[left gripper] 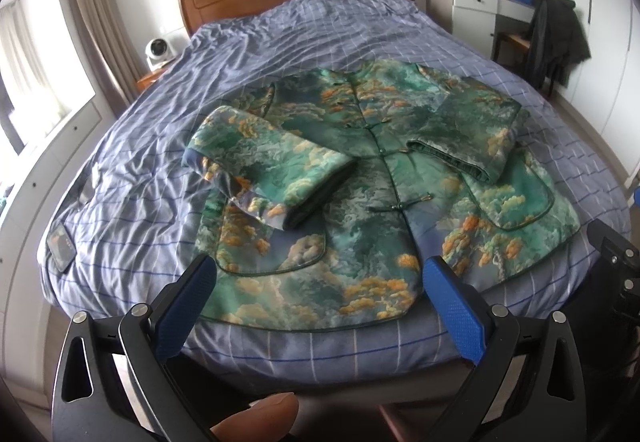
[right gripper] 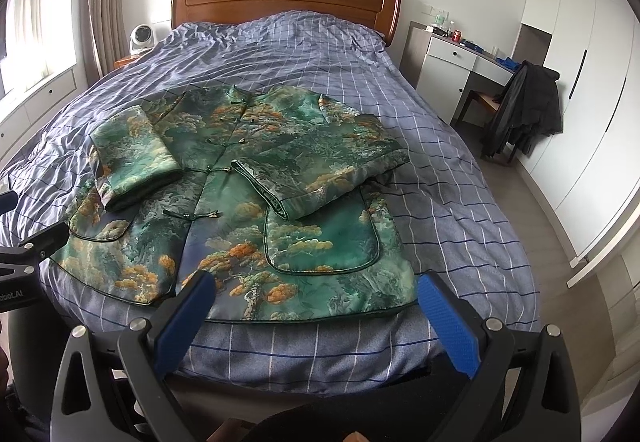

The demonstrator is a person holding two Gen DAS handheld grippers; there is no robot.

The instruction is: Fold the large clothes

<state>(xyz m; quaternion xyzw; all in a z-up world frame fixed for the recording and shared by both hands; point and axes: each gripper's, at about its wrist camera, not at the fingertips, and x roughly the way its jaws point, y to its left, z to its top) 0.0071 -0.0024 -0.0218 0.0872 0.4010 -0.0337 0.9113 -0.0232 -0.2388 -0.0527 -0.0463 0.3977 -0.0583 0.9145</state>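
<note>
- Jacket lies flat near the bed's foot edge, both sleeves folded across its front.
- I see left gripper and right gripper spread wide, holding nothing, above that edge.

One readable marking, seen mirrored

In the right wrist view, white letters stand on the black plastic body of the left gripper at the frame's left edge; they appear reversed and cut off by the edge, reading roughly "obotAI". The small red can on the white bedside bench is too small to read.
</note>
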